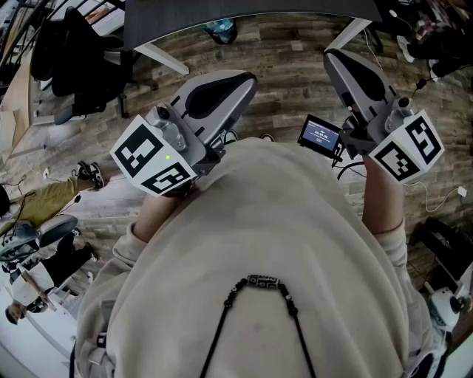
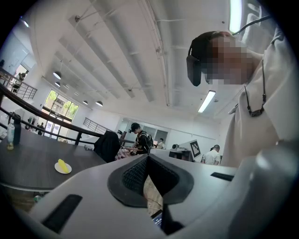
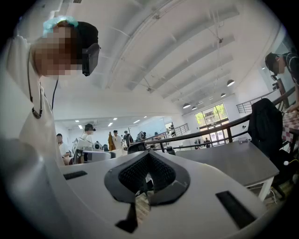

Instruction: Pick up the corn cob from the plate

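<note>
The yellow corn cob (image 2: 61,164) lies on a small white plate (image 2: 63,169) on a dark table (image 2: 28,158), far off at the left of the left gripper view. It is not seen in the head view, which catches only the table's near edge (image 1: 244,11). My left gripper (image 1: 247,77) is held close to the person's chest, level, with its jaws shut and nothing between the pads (image 2: 138,175). My right gripper (image 1: 332,53) is held the same way on the other side, jaws shut and empty (image 3: 148,154). Both are well away from the plate.
A black chair draped with a dark jacket (image 1: 77,52) stands at the left on the wooden floor (image 1: 288,81). A bottle (image 2: 11,135) stands on the dark table. Another grey table (image 3: 233,161) shows in the right gripper view. Several people are in the background.
</note>
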`<act>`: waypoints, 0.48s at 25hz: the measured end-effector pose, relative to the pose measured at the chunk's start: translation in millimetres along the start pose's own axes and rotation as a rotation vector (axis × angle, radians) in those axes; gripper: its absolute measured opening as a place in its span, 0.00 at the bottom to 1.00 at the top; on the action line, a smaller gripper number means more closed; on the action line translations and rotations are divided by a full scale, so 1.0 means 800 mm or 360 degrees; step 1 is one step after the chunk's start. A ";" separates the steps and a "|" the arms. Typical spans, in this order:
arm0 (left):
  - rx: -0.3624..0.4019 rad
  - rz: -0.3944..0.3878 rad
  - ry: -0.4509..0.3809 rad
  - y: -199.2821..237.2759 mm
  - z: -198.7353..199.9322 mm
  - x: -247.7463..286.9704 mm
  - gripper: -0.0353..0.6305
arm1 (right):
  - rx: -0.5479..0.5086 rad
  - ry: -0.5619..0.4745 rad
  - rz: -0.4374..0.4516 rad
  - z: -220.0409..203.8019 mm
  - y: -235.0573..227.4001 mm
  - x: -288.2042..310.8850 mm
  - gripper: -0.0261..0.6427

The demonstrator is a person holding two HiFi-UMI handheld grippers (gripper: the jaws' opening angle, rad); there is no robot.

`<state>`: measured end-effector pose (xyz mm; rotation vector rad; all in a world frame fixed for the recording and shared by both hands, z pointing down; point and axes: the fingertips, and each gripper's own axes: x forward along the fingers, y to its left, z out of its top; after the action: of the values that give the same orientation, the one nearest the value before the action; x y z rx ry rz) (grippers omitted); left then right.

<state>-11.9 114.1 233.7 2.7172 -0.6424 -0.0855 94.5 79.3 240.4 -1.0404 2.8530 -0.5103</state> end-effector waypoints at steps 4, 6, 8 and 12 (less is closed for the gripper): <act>-0.0016 0.0012 0.0008 -0.001 0.001 -0.004 0.06 | -0.0010 0.0020 0.0031 0.002 0.005 0.004 0.06; -0.0017 0.0059 0.0007 0.001 0.000 -0.005 0.06 | -0.0008 0.0020 0.0043 0.004 0.004 0.005 0.06; 0.0015 0.0140 0.0023 0.006 -0.003 -0.005 0.06 | 0.0023 0.0007 0.0072 0.007 0.004 0.007 0.06; -0.0040 0.0154 -0.0030 0.007 0.002 -0.015 0.06 | 0.0111 -0.0005 0.0135 0.007 0.008 0.008 0.06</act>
<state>-25.0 114.1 234.1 2.6596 -0.7716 -0.0948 86.5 77.9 233.5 -0.9043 2.8395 -0.5964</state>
